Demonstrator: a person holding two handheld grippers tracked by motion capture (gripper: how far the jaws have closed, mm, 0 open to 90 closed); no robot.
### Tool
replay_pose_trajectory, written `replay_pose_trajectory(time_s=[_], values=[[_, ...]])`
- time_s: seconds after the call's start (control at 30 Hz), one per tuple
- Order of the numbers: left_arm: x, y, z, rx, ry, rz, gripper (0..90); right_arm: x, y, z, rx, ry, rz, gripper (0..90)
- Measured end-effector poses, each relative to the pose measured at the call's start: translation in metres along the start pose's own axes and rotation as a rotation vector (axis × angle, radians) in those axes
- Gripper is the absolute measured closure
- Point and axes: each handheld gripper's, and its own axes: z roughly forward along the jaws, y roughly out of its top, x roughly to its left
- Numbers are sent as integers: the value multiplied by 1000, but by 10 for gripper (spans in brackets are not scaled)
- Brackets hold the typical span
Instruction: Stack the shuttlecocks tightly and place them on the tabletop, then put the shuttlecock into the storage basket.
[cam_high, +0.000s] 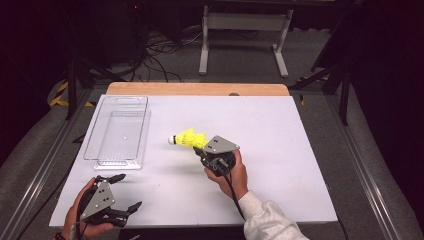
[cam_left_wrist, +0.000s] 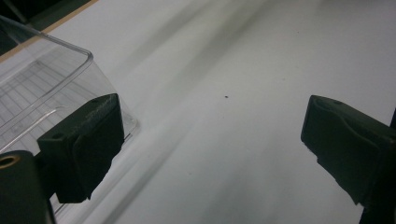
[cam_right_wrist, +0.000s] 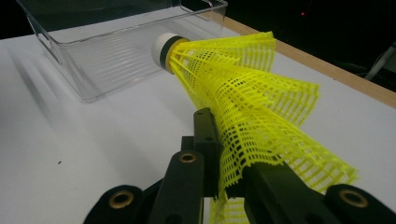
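Where the right gripper (cam_right_wrist: 223, 186) pinches it, the yellow shuttlecock's (cam_right_wrist: 243, 93) mesh skirt crumples.

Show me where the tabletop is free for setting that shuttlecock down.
Free: the white table right of the right gripper and shuttlecock, and the clear bin itself. Crowded: the near-left corner, where the left gripper sits.

White table (cam_high: 280, 150), flat and matte, with a bare wooden strip (cam_high: 197, 89) along its far edge. One clear plastic bin (cam_high: 120, 131) lies directly on it at the far left, long side running away from the person, open top up. A tiny dark speck (cam_left_wrist: 226, 97) marks the white surface near the bin.
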Motion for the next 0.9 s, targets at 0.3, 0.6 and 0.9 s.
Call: replay_pose_trajectory(time_s=[0.3,0.6,0.9], values=[[-2,-2,-5,-1,9,-5,71,-3,4,-1,-13,4,1,876],[-1,-1,-4,-3,9,-3,70,-5,14,-2,-22,7,-12,875],[-1,0,-4,-8,5,2,70,-7,29,7,-14,24,-30,875]])
